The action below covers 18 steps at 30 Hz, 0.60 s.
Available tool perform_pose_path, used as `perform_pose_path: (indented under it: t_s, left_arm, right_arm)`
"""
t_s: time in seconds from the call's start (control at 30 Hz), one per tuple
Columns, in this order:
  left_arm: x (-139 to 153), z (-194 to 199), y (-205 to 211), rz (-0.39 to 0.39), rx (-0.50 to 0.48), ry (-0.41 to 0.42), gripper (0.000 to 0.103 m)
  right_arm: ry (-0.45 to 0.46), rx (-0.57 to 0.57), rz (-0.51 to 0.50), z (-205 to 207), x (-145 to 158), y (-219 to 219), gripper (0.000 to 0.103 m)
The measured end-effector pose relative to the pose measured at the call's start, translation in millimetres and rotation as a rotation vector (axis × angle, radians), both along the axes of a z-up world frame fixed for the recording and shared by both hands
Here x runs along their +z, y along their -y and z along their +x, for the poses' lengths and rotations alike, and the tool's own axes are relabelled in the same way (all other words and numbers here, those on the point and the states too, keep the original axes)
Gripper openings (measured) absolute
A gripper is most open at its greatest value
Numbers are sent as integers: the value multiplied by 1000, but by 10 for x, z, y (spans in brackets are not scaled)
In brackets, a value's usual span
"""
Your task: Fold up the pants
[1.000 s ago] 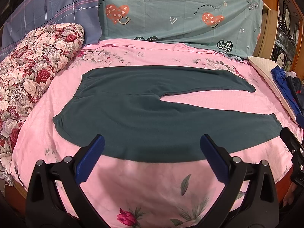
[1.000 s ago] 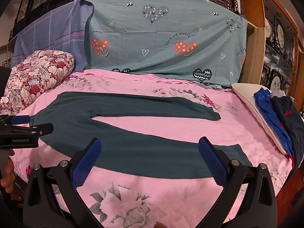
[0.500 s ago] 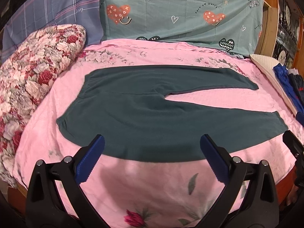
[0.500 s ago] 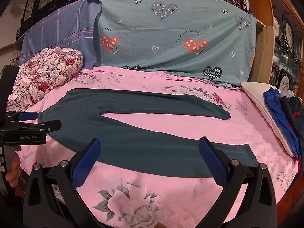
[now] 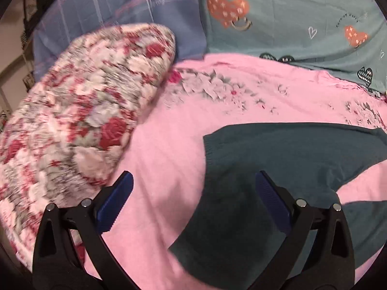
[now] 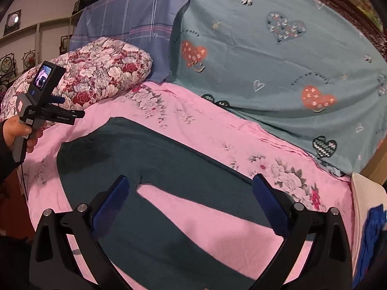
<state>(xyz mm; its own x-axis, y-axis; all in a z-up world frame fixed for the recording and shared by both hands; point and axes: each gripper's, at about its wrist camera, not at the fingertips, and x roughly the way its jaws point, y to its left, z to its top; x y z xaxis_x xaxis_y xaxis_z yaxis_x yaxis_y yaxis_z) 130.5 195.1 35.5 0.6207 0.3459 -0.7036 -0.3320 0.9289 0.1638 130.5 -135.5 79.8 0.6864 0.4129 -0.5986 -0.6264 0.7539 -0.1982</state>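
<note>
The dark green pants (image 6: 135,159) lie flat on the pink floral bedspread (image 6: 217,130), legs spread apart in a V. The right gripper (image 6: 191,198) hovers above them with its jaws wide apart and nothing between them — the crotch sits just ahead of its left finger, the far leg runs past its right finger. The left gripper (image 5: 193,193) also gapes empty; the waistband end of the pants (image 5: 278,159) lies ahead of its right finger, bare bedspread (image 5: 169,145) between the fingers, and a rose-patterned quilt (image 5: 84,111) off to its left. In the right wrist view a hand (image 6: 17,133) holds the left gripper's handle over the bed's edge — beyond the waistband
</note>
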Motion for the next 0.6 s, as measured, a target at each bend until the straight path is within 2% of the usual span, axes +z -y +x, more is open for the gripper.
perform_pose_path:
  t_s: [0.1, 0.13, 0.2, 0.23, 0.33, 0.5, 0.53, 0.57, 0.6]
  left_arm:
    - [-309, 346, 42, 10, 12, -92, 101]
    - [-395, 450, 6, -4, 14, -94, 101]
    - [-548, 656, -86, -49, 28, -105, 101]
    - [-608, 744, -146, -72, 45, -105, 101]
    - [-761, 947, -329, -121, 101, -113, 101]
    - [-994, 1114, -431, -186, 141, -155, 101]
    - [-1035, 1135, -413, -188, 139, -164, 101]
    - [-1075, 1162, -398, -185, 137, -172, 101]
    - [-1098, 1172, -370, -177, 130, -161, 101]
  right_arm:
    - [-49, 25, -77, 478, -302, -256, 89]
    - [-49, 25, -77, 478, -302, -256, 88]
    - [-75, 40, -123, 909, -575, -459, 88]
    - [-75, 40, -123, 909, -575, -459, 88]
    - [-105, 53, -128, 1341, -783, -597, 87]
    - [-163, 103, -146, 1902, -1110, -787, 78]
    - [-173, 108, -153, 1963, -1164, -816, 76]
    - [-189, 111, -163, 2049, -1231, -862, 65]
    - [-206, 111, -169, 2122, -1289, -897, 50]
